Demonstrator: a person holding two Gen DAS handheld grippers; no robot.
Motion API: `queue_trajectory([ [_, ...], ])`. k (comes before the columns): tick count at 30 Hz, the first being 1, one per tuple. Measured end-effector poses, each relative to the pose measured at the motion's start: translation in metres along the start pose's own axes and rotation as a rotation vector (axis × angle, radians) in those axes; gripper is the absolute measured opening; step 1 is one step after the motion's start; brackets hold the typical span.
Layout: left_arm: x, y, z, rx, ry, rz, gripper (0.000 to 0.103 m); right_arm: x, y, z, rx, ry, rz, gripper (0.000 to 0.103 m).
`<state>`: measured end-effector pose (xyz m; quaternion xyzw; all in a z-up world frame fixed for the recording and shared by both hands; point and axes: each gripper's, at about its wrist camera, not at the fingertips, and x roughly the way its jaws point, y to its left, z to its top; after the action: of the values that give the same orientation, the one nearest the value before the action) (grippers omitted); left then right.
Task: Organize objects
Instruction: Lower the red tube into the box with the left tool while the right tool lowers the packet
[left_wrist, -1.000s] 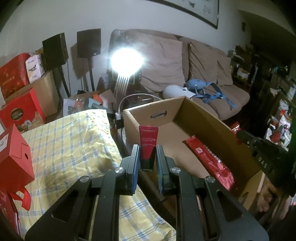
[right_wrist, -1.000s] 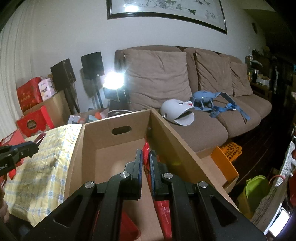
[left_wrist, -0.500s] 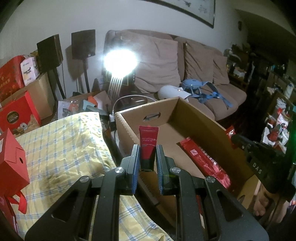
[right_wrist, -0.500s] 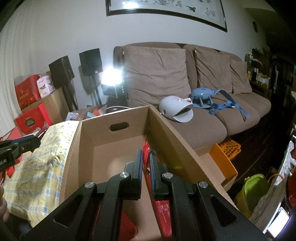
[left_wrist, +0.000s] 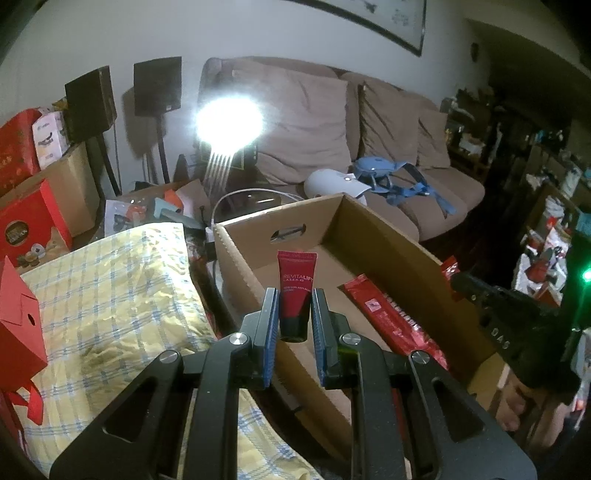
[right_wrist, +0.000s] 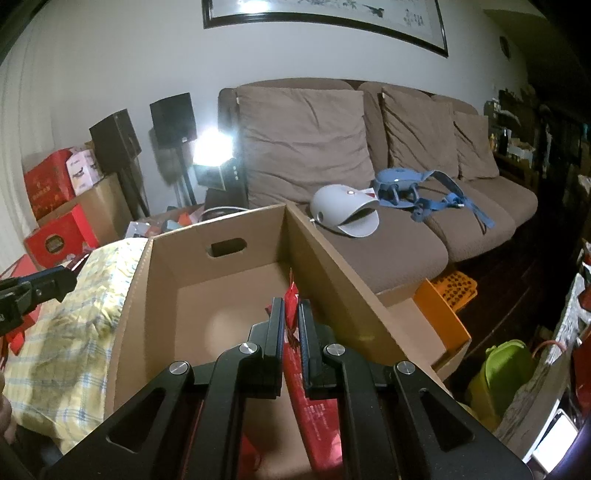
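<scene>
My left gripper (left_wrist: 293, 302) is shut on a small red Revitalift tube (left_wrist: 296, 291), cap end toward me, held above the near left wall of the open cardboard box (left_wrist: 236, 258). A long red packet (left_wrist: 391, 317) lies inside the box along its right wall. My right gripper (right_wrist: 291, 314) hangs over the box (right_wrist: 177, 266) with its jaws nearly together, and the red packet (right_wrist: 314, 410) shows between and below the fingers; I cannot tell if it is gripped.
A yellow checked cloth (left_wrist: 110, 295) covers the surface left of the box. Red gift boxes (left_wrist: 18, 325) stand at the left. A brown sofa (right_wrist: 406, 236) with a white helmet-like object (right_wrist: 343, 214) and blue straps lies behind. An orange bin (right_wrist: 443, 302) sits right of the box.
My left gripper with the tube has moved right and forward, now over the box's left wall. The right gripper has barely moved.
</scene>
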<state>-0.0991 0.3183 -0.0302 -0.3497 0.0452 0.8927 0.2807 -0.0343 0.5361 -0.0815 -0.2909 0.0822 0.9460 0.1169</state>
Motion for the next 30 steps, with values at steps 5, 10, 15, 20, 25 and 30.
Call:
queue_trajectory([
  [5,0.000,-0.005,0.002,0.006,-0.004,-0.008,0.016,0.001,-0.002,-0.001,0.004,0.005,-0.003,0.006],
  [10,0.004,-0.007,0.002,0.005,0.005,-0.007,0.016,0.002,-0.003,-0.001,0.000,0.010,-0.002,0.006],
  [15,0.006,-0.009,0.003,0.008,0.007,-0.009,0.016,0.003,-0.003,-0.002,-0.004,0.017,-0.001,0.006],
  [20,0.013,-0.014,0.005,0.019,0.020,-0.010,0.016,0.003,-0.003,-0.002,-0.004,0.021,0.001,0.006],
  [25,0.022,-0.015,0.002,0.011,0.044,-0.007,0.016,0.004,-0.003,-0.003,-0.006,0.025,0.005,0.006],
  [30,0.032,-0.018,0.002,0.006,0.061,-0.006,0.016,0.006,-0.004,-0.003,-0.005,0.030,0.014,0.006],
])
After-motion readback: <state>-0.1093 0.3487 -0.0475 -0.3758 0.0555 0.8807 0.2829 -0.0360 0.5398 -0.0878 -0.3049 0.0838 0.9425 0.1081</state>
